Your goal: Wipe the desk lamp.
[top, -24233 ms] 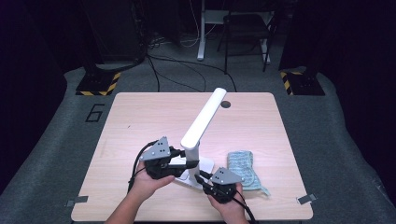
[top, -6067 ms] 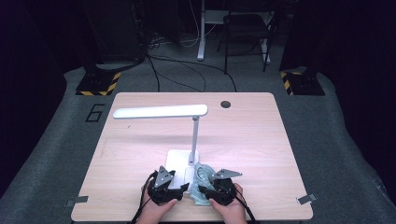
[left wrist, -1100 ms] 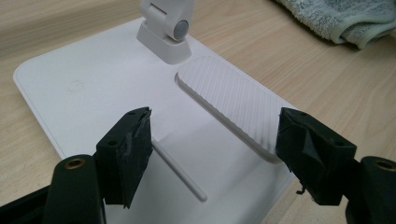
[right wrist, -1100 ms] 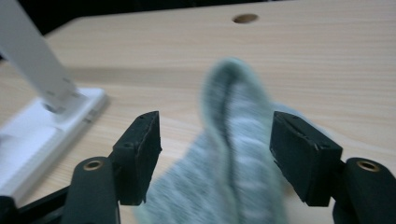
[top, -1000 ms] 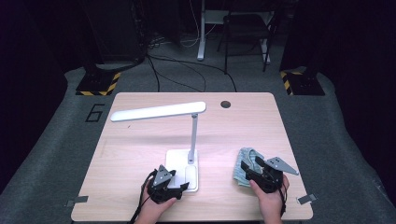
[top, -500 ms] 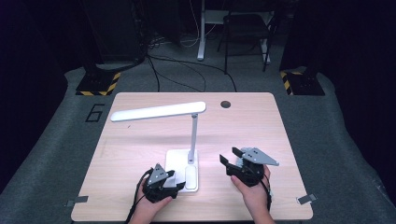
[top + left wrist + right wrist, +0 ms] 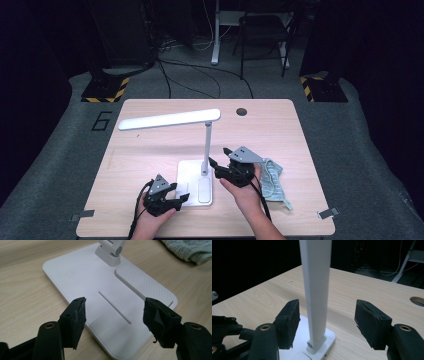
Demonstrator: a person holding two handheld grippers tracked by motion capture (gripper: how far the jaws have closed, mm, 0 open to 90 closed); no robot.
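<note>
We view the table [image 7: 150,150] from above, facing forward and down. The left gripper view looks close down onto the lamp base [image 7: 100,305]. The right gripper view faces the lamp post [image 7: 315,290] level, close. All three share the lamp.

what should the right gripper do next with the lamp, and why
Probably close the right gripper on the lamp's upright post: its jaws stand open on either side, not touching. The left gripper sits open over the lamp base, perhaps to steady it.
</note>
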